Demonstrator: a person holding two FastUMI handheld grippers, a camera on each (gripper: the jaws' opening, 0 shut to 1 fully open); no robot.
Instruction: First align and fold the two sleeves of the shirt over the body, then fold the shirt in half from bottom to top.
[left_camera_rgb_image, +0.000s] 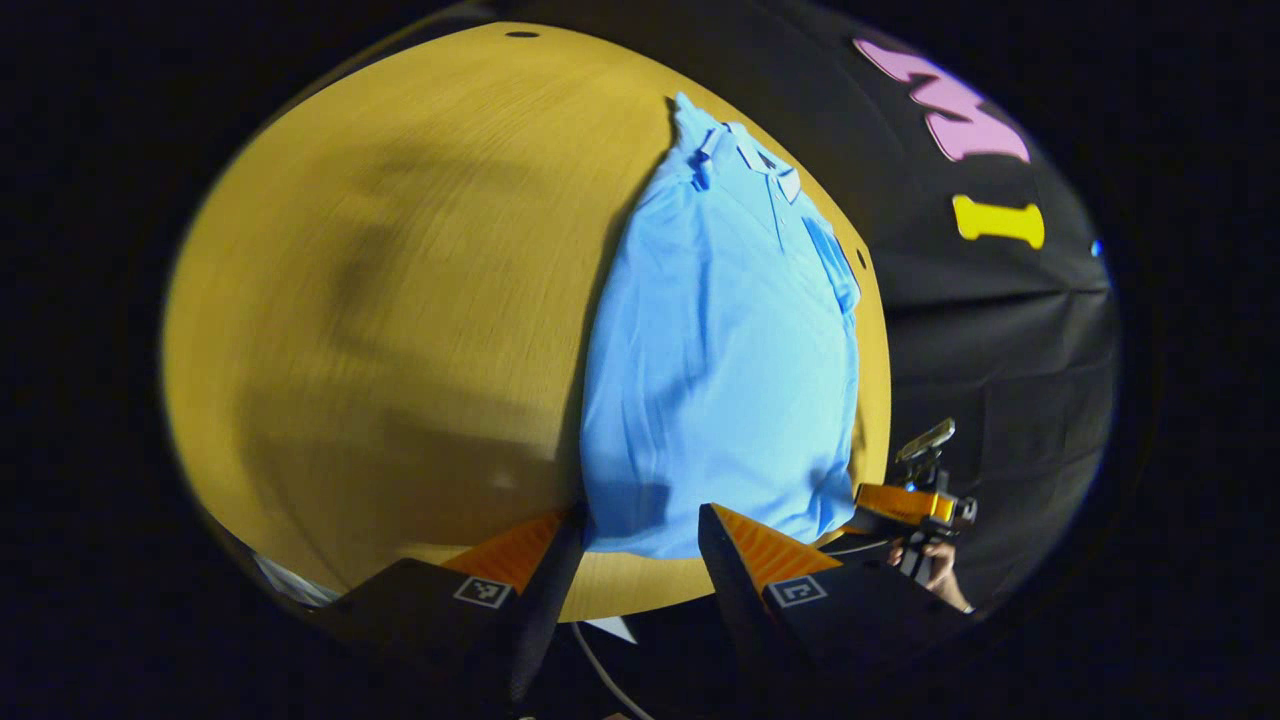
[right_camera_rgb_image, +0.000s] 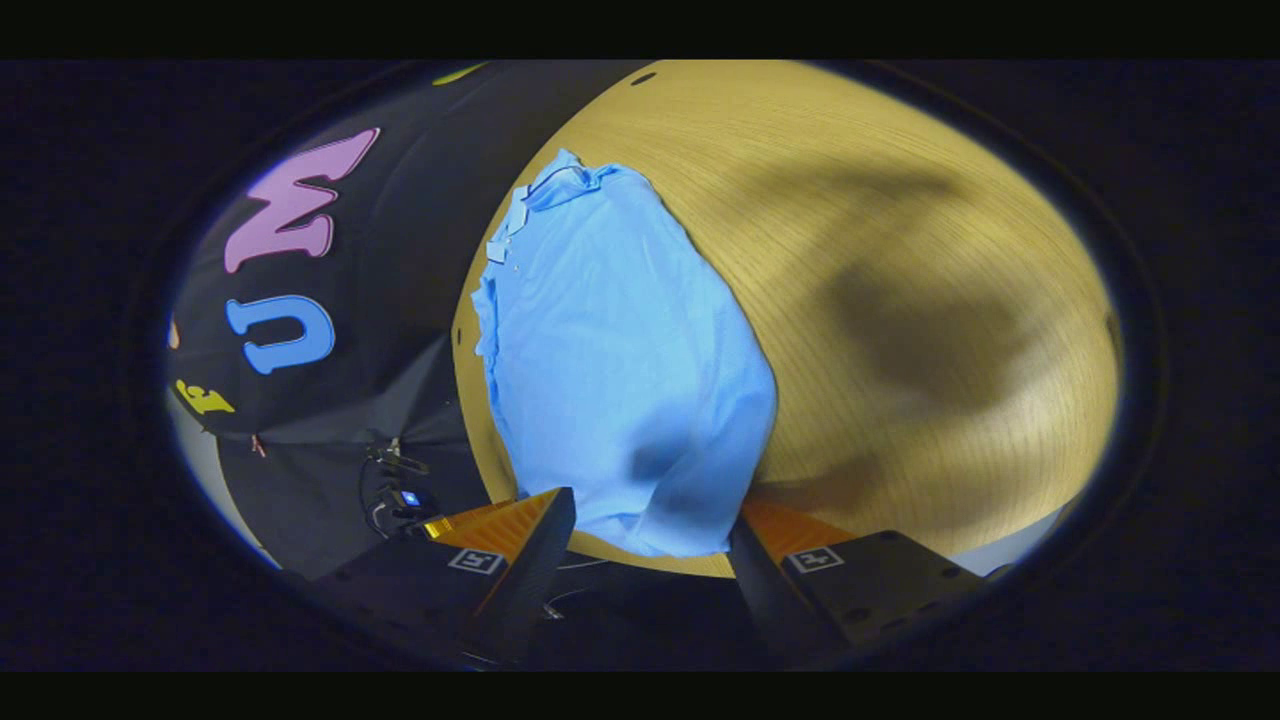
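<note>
A light blue polo shirt (left_camera_rgb_image: 720, 350) lies flat on the yellow wooden table (left_camera_rgb_image: 400, 300), collar at the far end, both short sleeves turned in over the body. In the left gripper view my left gripper (left_camera_rgb_image: 642, 515) is open at the shirt's near hem, with the hem edge lying between its fingers. Off the hem's right corner sits my right gripper (left_camera_rgb_image: 905, 503), held by a hand (left_camera_rgb_image: 938, 572). In the right gripper view the shirt (right_camera_rgb_image: 620, 370) runs away from me, and my right gripper (right_camera_rgb_image: 652, 510) stands open, its fingers spread to either side of the hem's near corner.
The table's edge (left_camera_rgb_image: 878, 400) runs close along the shirt's right side, with the black booth wall (left_camera_rgb_image: 1000, 330) beyond. Bare wood (right_camera_rgb_image: 900, 300) spreads wide on the shirt's other side. A small dark device with a blue light (right_camera_rgb_image: 405, 495) sits low by the wall.
</note>
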